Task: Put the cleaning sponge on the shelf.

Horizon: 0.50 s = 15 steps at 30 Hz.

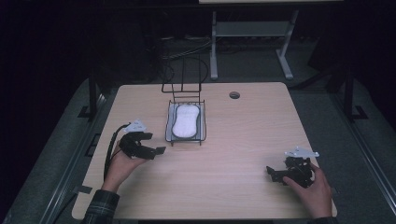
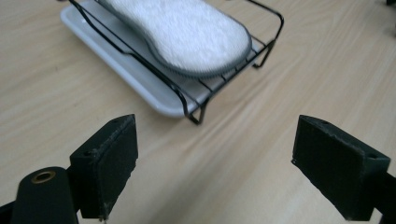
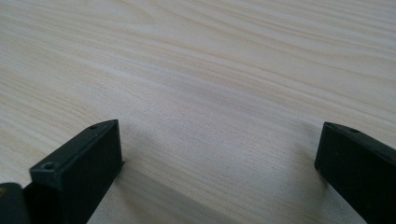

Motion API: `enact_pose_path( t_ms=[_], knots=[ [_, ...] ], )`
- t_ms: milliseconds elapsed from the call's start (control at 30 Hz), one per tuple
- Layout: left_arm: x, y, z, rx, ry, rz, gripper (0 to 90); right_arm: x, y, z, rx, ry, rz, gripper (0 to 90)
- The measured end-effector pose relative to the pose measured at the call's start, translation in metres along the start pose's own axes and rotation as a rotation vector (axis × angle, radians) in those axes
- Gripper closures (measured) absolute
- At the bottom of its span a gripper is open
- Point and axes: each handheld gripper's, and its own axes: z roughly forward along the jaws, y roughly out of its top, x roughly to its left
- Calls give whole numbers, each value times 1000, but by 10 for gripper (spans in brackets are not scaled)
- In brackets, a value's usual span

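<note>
We see the white, peanut-shaped sponge pad (image 1: pixel 185 119) lying in the black wire rack (image 1: pixel 202 122) on a white tray (image 1: pixel 168 134), near the far middle of the pale wooden desk (image 1: pixel 233 140). The left gripper (image 1: pixel 161 150) sits just beside the rack's near left corner, jaws spread wide with nothing between them. In its own view the sponge's far end is cut off. The right gripper (image 1: pixel 272 172) rests well apart, jaws likewise wide over bare desk. The room behind is too dark to make out.
</note>
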Motion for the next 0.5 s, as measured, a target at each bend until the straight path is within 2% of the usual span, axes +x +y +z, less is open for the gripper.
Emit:
enact_pose_path(
  t_ms=[133, 500],
  knots=[
    [-8, -11, -4, 21, 5, 11, 135, 0, 0, 0, 0, 0, 0, 2],
    [-22, -44, -10, 78, 27, 9, 136, 0, 0, 0, 0, 0, 0, 2]
  ],
)
